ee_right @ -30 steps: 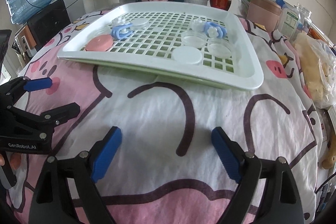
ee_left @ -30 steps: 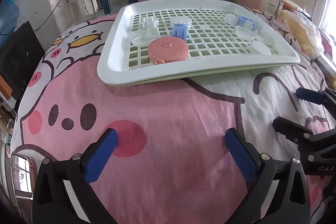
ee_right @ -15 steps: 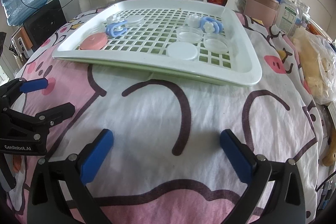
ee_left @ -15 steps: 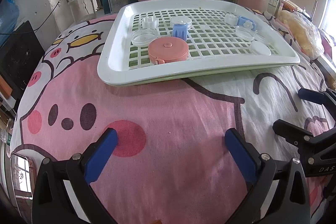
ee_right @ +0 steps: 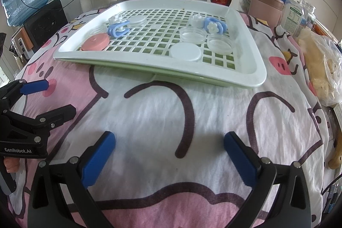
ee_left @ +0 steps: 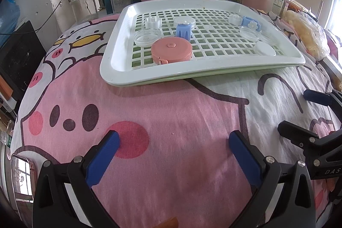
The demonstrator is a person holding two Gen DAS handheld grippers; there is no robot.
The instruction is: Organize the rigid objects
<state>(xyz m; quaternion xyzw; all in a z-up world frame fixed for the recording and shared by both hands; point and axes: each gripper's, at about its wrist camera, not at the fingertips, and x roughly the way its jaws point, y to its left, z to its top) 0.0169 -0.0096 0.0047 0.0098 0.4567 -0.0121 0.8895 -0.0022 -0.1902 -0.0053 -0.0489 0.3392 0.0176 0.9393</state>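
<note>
Broadly, a worktop (ee_left: 171, 112) draped in a pink-and-white cartoon cloth carries everything, with jars, a pink mug and a blue box crowded along its far edge. Next in size is the white slotted tray (ee_left: 149, 76), sitting toward the far half of the worktop on a green under-tray.

Both tools hover low over the near edge, empty. The left gripper (ee_left: 174, 143) has its blue fingers (ee_left: 102, 157) spread wide, nothing between them; the right gripper (ee_right: 168, 143) likewise stands wide apart over bare cloth.

On the tray, the pink tape measure (ee_left: 171, 50) lies near the near-left corner. Just behind it sit a clear round dish (ee_left: 147, 36) and a blue ribbed clip (ee_left: 183, 30) standing on end; farther back are a small white cog-shaped piece (ee_left: 152, 22) and a clear lidded dish (ee_left: 185, 22). Toward the right edge lie a white round lid (ee_right: 185, 51), two more clear dishes (ee_right: 193, 35), a blue flower clip (ee_right: 212, 26) and another white cog piece (ee_right: 196, 19).

Judging by the empty fingers held well short of the tray, no grasp has begun — the step in hand looks like the approach before a first pick. The next move calls for reaching forward over the tray's raised rim and closing on one small item, probably the nearest to each side. The shallow dishes and flat lid offer little to grip, so a low, level approach seems needed.
</note>
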